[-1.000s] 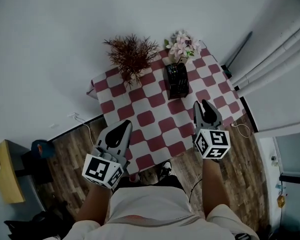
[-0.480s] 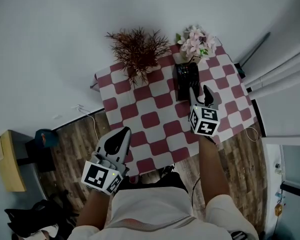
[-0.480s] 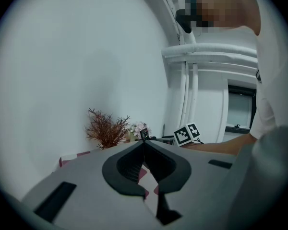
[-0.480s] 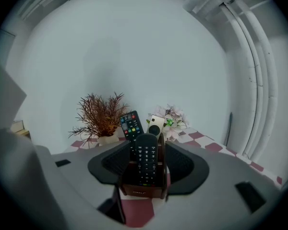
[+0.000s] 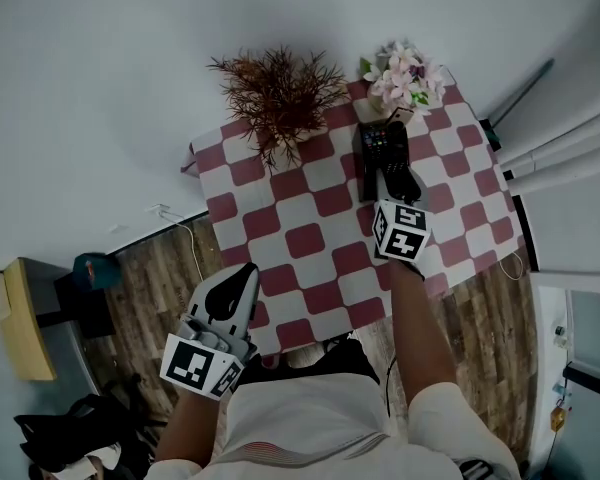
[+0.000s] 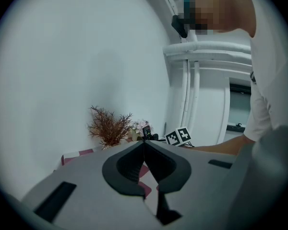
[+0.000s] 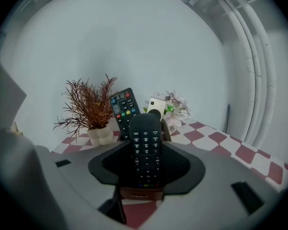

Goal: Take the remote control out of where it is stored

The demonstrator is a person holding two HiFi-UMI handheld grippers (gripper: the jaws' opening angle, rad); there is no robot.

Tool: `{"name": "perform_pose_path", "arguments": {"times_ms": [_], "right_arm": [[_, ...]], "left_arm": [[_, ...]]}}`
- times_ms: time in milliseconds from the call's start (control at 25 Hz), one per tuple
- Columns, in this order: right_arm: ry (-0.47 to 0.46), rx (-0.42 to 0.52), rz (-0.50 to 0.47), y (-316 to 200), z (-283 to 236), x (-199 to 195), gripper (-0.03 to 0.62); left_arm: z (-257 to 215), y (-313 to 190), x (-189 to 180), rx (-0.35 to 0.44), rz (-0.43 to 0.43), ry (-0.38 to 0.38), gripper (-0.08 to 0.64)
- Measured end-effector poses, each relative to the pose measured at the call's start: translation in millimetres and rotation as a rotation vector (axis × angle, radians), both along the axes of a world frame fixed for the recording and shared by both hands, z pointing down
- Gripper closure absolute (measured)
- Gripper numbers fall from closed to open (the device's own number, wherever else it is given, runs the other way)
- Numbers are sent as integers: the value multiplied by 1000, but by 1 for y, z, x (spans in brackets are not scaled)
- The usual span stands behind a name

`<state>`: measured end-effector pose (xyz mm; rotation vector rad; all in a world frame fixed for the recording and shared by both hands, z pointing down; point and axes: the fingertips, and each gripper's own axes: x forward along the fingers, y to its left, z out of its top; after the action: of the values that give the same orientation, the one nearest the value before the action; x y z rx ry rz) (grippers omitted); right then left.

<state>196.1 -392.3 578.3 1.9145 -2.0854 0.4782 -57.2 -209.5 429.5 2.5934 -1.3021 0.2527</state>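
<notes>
A dark holder [image 5: 365, 173] stands at the back of the checkered table [image 5: 310, 238], with several remotes upright in it. My right gripper [image 5: 393, 156] has reached it. In the right gripper view a black remote [image 7: 145, 138] stands between the wide jaws of the right gripper [image 7: 145, 146], with gaps to the pads on both sides. These jaws have just been opening. Behind it are a remote with coloured buttons [image 7: 121, 105] and a white one [image 7: 156, 107]. My left gripper [image 5: 248, 271] hangs shut at the table's near edge, holding nothing.
A dried red-brown plant in a white pot [image 5: 275, 93] stands left of the holder, and pink flowers [image 5: 405, 73] stand just behind it. White pipes [image 5: 570, 138] run along the wall at the right. Wooden floor [image 5: 150, 298] and a cable [image 5: 185, 248] lie left of the table.
My right gripper has moved forward over the table to the holder and its jaws have spread around the black remote. The left gripper has sunk a little towards me.
</notes>
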Motion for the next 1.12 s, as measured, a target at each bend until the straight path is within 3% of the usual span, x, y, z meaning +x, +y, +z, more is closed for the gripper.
{"name": "perform_pose_path", "arguments": {"times_ms": [160,400,600,880,1120], "right_arm": [[9,10,0,2,-3,2,394],[-32,143,-25,17,-62,2,396],[-19,182,-141,52,-115,-9,396],[82,-10,-323,108,-118,-17,396],[258,-345,-449,146,-51,-22,396]], "left_arm": [[1,3,-2,-2,6,3,549],[-5,7,-2,15,16,13,549],[-14,12,-2,40,25,32,549],[-21,21,-5,57,30,59,549],[-22,30,-6,61,30,72,549]]}}
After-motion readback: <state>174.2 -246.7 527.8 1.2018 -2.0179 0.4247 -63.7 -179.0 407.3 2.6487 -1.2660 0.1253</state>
